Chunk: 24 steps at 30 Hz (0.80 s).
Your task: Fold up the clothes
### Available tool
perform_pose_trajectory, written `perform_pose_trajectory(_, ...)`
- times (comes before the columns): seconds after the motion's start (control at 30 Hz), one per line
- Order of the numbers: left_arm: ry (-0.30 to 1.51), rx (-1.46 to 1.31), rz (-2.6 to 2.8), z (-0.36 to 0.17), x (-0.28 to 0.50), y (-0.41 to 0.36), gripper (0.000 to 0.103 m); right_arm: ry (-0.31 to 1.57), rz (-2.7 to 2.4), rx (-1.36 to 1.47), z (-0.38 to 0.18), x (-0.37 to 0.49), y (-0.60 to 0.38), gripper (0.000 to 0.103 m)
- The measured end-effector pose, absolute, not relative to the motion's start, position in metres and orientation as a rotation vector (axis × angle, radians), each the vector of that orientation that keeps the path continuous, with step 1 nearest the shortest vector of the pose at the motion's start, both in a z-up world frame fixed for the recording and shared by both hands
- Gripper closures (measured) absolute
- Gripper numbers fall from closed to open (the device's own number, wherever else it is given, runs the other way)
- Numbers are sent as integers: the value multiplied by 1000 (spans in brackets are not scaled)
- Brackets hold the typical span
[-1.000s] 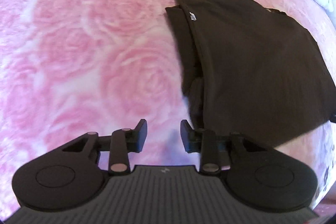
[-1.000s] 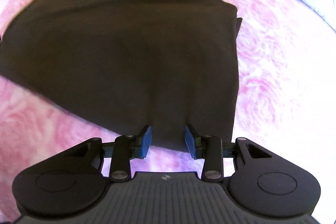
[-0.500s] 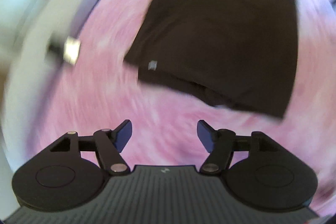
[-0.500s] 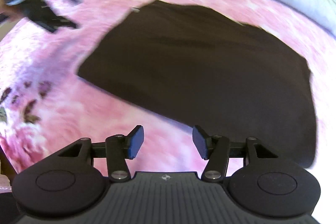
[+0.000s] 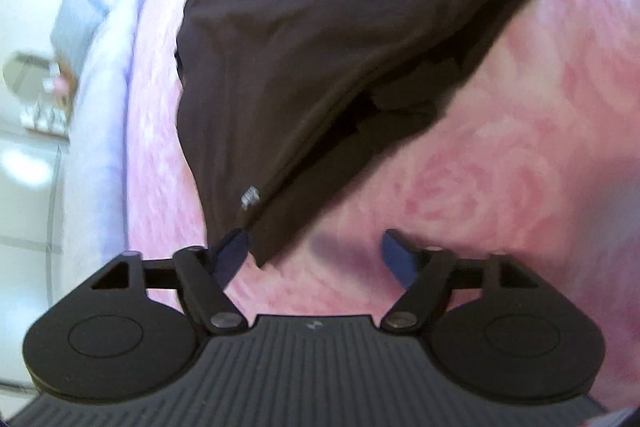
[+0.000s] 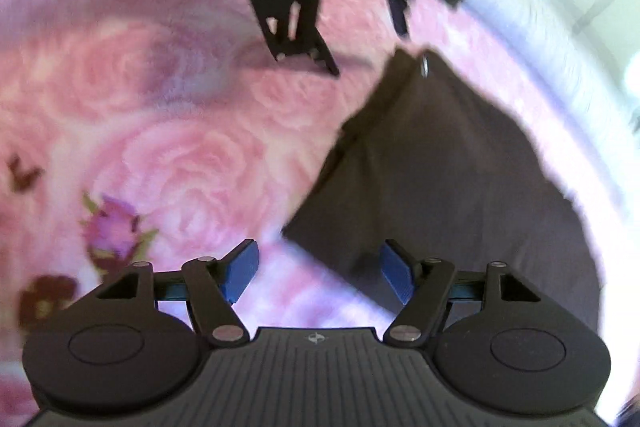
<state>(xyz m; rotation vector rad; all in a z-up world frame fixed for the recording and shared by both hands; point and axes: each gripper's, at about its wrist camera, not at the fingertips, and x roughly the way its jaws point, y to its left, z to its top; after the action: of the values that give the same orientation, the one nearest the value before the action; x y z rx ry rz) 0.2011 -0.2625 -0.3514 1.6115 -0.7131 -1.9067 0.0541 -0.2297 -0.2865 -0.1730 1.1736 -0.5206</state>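
Folding a dark garment (image 5: pixel 328 59) on a pink rose-patterned blanket (image 5: pixel 540 131).

Lying folded, small white tag near its near corner. Left gripper (image 5: pixel 312 259) at that corner, jaws opening, its left fingertip (image 5: pixel 230 253) over the corner's edge, nothing pinched. Right gripper (image 6: pixel 318 273) at the opposite near corner, jaws opening, right fingertip (image 6: pixel 396 271) above cloth, no grip. Pale bed edge (image 5: pixel 100 107) far left.

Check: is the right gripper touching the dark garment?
Cannot tell. In the right wrist view, the opening right gripper frames the dark garment's near corner, but blur hides any contact or gap.
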Motion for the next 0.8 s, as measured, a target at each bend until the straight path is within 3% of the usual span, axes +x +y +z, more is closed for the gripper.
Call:
perform_pose_trajectory(0.27, -960, 1618, -1966, -365, 207, -298, 27, 1199, -613, -300, -296, 65, -246, 43)
perform_pose_trajectory(0.33, -1001, 1628, -1978, -371, 204, -307, 38, 1205, -621, -319, -299, 65, -250, 44)
perform_pose_trajectory(0.4, -993, 1664, -1998, -375, 200, -314, 74, 1215, -627, -338, -302, 67, -252, 44)
perform_pose_trajectory(0.5, -960, 1684, -2008, -374, 194, -320, 91, 1222, -619, -365, -306, 70, -255, 49)
perform_pose_trajectory(0.6, -907, 1662, -2006, -361, 191, -324, 92, 1237, -612, -351, -304, 69, -258, 68)
perform_pose_trajectory(0.67, -902, 1648, -1995, -348, 188, -327, 93, 1250, -599, -298, -300, 68, -262, 93)
perform_pose_trajectory(0.8, -910, 1602, -1969, -308, 175, -339, 93, 1156, -631, -199, -261, 57, -271, 93)
